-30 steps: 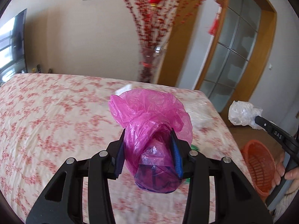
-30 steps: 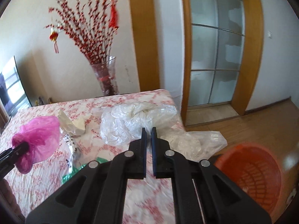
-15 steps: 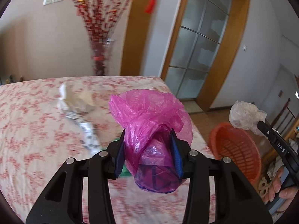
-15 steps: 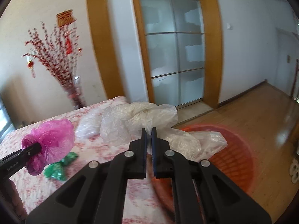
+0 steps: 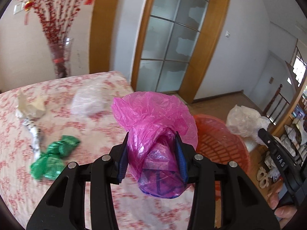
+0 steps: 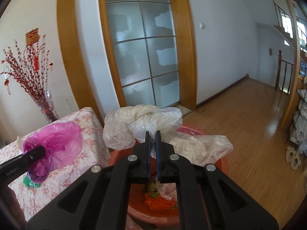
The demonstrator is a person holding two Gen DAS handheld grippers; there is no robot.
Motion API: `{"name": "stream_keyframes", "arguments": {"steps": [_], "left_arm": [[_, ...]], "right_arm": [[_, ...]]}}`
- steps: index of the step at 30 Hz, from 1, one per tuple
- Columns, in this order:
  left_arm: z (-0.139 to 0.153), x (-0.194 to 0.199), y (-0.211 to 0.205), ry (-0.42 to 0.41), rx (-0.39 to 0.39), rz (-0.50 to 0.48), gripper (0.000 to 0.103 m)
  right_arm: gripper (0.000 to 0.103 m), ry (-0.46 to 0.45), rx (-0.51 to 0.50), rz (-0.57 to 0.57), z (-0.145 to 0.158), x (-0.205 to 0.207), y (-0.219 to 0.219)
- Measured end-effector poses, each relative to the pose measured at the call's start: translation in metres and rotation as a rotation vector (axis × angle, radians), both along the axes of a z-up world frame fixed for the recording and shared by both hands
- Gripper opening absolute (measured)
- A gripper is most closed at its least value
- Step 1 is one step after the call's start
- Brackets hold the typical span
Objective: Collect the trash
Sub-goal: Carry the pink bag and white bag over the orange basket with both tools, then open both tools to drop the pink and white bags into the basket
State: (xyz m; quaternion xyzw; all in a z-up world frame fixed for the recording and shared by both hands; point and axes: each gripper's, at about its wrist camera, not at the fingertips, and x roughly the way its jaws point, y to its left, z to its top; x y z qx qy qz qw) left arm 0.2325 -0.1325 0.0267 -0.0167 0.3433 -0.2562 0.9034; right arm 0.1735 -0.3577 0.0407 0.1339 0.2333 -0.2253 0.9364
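My left gripper (image 5: 151, 143) is shut on a crumpled pink plastic bag (image 5: 155, 122) and holds it above the bed's right edge; the pink bag also shows in the right wrist view (image 6: 55, 143). My right gripper (image 6: 153, 136) is shut on a white plastic bag (image 6: 142, 122) and holds it over the orange basket (image 6: 220, 164). The orange basket (image 5: 220, 143) stands on the floor beside the bed, with some trash inside. The white bag also shows in the left wrist view (image 5: 243, 120).
On the floral bedspread (image 5: 76, 88) lie a green wrapper (image 5: 55, 157), a clear plastic bag (image 5: 88, 103), a cream paper wad (image 5: 30, 105) and a printed wrapper (image 5: 33, 134). A vase of red branches (image 5: 59, 57) stands behind the bed. Glass doors (image 6: 142, 57) and wooden floor (image 6: 249, 115) lie to the right.
Both grippers have swung right, away from the bed's middle toward the orange basket. The white bag now hangs over the basket and the pink bag is near the bed's edge.
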Motion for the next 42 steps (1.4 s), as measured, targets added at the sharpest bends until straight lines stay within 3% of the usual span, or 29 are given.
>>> {"name": "stream_keyframes", "arguments": {"steps": [17, 34, 38, 42], "left_arm": [[-0.021, -0.015, -0.091, 0.042, 0.036, -0.137, 0.042], [-0.043, -0.015, -0.125, 0.081, 0.071, -0.193, 0.047], [-0.048, -0.013, -0.124, 0.086, 0.078, -0.198, 0.059], [-0.051, -0.012, -0.116, 0.083, 0.089, -0.179, 0.064]], "right_arm": [[0.006, 0.022, 0.057, -0.086, -0.026, -0.011, -0.055], [0.007, 0.001, 0.128, -0.055, -0.036, -0.004, -0.076], [0.015, -0.002, 0.169, -0.026, -0.041, -0.001, -0.08], [0.03, 0.01, 0.179, -0.032, -0.047, -0.002, -0.081]]}}
